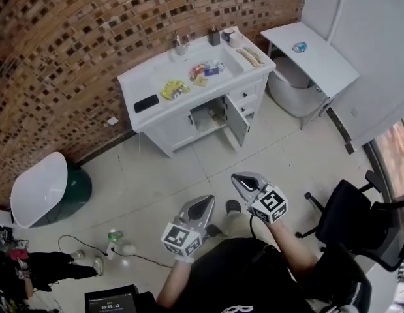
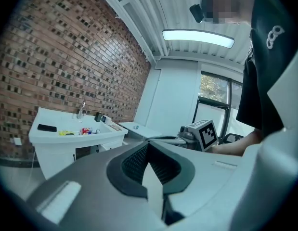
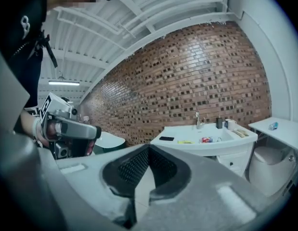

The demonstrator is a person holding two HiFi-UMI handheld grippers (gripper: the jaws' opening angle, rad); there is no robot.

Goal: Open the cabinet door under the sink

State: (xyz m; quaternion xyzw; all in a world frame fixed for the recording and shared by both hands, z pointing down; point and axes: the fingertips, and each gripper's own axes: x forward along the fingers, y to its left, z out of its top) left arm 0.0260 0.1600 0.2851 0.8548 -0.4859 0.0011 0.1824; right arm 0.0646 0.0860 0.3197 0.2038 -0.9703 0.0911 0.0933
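The white sink cabinet (image 1: 156, 119) stands against the brick wall, far from both grippers. Its right door (image 1: 238, 121) under the basin hangs swung outward, and the dark inside (image 1: 211, 114) shows. The left door (image 1: 179, 129) is closed. My left gripper (image 1: 205, 203) and right gripper (image 1: 241, 178) are held close to my body over the tiled floor, both pointing toward the cabinet. Both are shut with nothing in them. The cabinet also shows in the left gripper view (image 2: 55, 153) and the right gripper view (image 3: 211, 150), beyond the closed tips (image 2: 149, 144) (image 3: 149, 147).
A phone (image 1: 146, 103), a yellow cloth (image 1: 174, 89) and small items lie on the countertop. A white table (image 1: 312, 54) stands at the right, a black office chair (image 1: 348, 220) near my right side, a green bin with a white lid (image 1: 42, 188) at the left, a bottle (image 1: 115, 238) on the floor.
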